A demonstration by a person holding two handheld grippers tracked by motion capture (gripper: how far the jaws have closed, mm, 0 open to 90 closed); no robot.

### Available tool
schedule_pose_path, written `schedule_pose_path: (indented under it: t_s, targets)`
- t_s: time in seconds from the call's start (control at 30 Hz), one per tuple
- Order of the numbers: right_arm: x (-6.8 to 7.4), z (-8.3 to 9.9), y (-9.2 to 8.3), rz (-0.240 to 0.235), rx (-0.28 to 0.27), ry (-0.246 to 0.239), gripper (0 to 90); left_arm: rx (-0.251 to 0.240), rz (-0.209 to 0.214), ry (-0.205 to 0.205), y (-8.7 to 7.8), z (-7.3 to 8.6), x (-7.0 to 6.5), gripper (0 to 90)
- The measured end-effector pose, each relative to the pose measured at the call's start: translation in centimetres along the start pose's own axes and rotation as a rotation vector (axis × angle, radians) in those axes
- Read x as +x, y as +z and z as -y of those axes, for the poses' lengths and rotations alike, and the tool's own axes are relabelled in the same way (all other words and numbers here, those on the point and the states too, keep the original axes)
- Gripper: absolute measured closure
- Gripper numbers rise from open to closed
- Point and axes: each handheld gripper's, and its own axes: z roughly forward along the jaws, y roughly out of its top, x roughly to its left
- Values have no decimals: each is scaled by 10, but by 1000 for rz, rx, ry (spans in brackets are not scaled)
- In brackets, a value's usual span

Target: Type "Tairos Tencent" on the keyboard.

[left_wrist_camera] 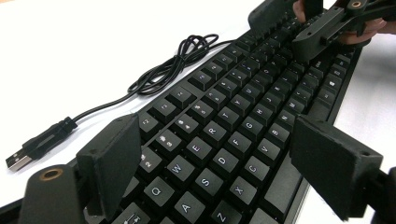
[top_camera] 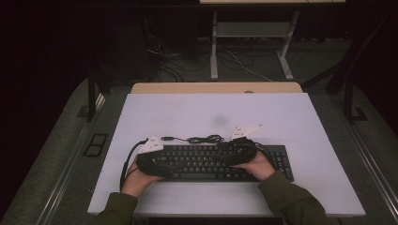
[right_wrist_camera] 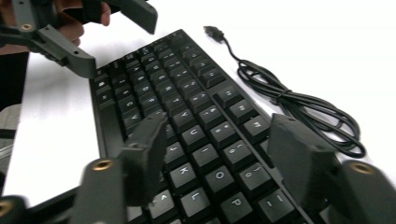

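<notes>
Keyboard ends under both grippers

Keyboard keycaps: Q W E A S.

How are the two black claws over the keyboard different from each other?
The left claw hovers over the letter end of the flat black plastic keyboard; the right claw hovers nearer its number-pad end. The left claw's jaws stand wider apart than the right's. Both are open, gripping nothing, each in one hand.
</notes>
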Motion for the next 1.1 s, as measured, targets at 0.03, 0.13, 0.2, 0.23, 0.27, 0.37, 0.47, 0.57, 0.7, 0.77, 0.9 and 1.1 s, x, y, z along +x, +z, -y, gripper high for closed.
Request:
schedule_pose_path:
  t_s: [0.03, 0.13, 0.2, 0.23, 0.27, 0.37, 0.47, 0.57, 0.7, 0.77, 0.9, 1.1]
  targets:
    - [-1, 0, 0, 6, -4, -2, 338, -1, 1, -4, 0, 0, 0, 163]
    - [-2, 1, 0, 31, -16, 8, 291, -1, -1, -1, -1, 0, 0, 176]
    - [-3, 2, -1, 41, -26, 11, 278, 2, 1, 0, -2, 0, 1, 192]
    - [-3, 2, -1, 46, -29, 14, 269, 3, 1, 2, -2, 0, 1, 203]
    - [-4, 2, -1, 48, -29, 14, 268, 3, 0, 1, -2, 0, 1, 211]
    - [-4, 3, -1, 65, -29, 11, 259, 17, 2, 7, -2, 1, 1, 255]
    - [-5, 3, -1, 69, -33, 12, 251, 26, 5, 12, -3, 1, 1, 313]
    - [-5, 4, -1, 71, -34, 8, 235, 33, 15, 10, -3, 2, 2, 387]
    - [-5, 4, -1, 72, -41, 6, 217, 40, 18, -1, -3, 3, 3, 483]
    - [-5, 4, -1, 74, -41, 6, 214, 43, 17, 0, -3, 3, 4, 531]
    - [-5, 4, -1, 76, -42, 4, 214, 51, 22, 5, -2, 4, 4, 606]
    - [-5, 4, -2, 79, -41, -1, 214, 73, 34, 16, 0, 4, 2, 719]
